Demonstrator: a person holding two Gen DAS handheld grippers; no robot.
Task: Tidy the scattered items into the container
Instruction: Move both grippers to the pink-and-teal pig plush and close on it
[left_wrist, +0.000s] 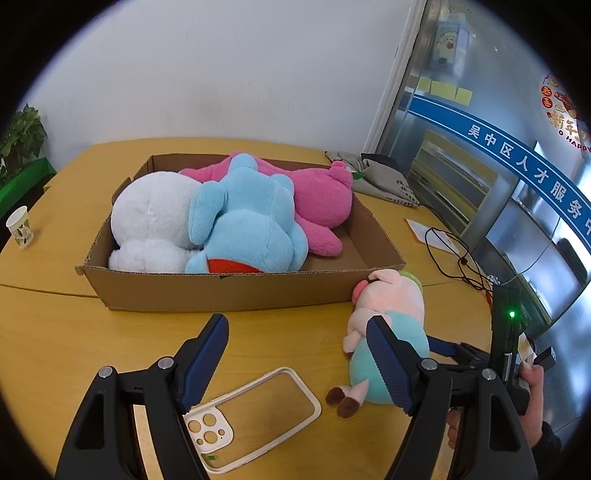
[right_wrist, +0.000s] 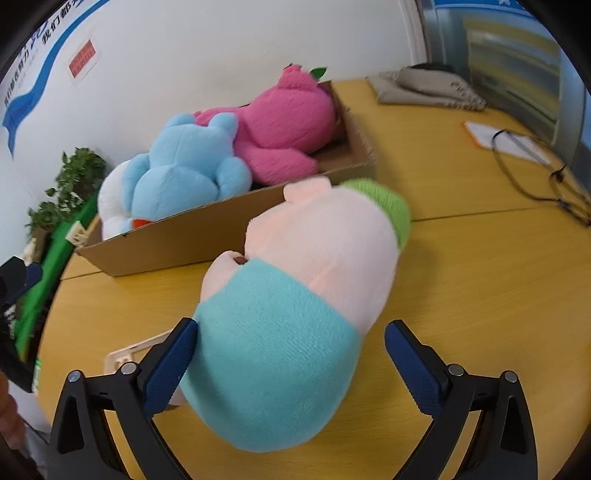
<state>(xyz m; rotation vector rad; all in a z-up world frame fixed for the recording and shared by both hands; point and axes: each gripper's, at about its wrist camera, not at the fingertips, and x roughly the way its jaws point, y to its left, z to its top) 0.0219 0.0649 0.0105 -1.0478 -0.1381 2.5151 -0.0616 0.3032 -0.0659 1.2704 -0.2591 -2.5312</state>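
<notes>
A cardboard box (left_wrist: 236, 291) on the yellow table holds a white plush (left_wrist: 151, 218), a blue plush (left_wrist: 247, 225) and a pink plush (left_wrist: 321, 195). A small pig plush in a teal shirt (left_wrist: 391, 317) lies on the table by the box's near right corner. My right gripper (right_wrist: 290, 354) is open with its fingers on both sides of the pig's teal body (right_wrist: 280, 362); the left finger touches it. My left gripper (left_wrist: 299, 350) is open and empty above a clear phone case (left_wrist: 255, 410). The box also shows in the right wrist view (right_wrist: 192, 236).
A paper cup (left_wrist: 20, 227) stands at the table's left edge. A grey cloth bag (left_wrist: 384, 177), a paper (left_wrist: 424, 230) and a black cable (left_wrist: 454, 258) lie right of the box. A potted plant (left_wrist: 22, 136) stands far left. A glass wall runs along the right.
</notes>
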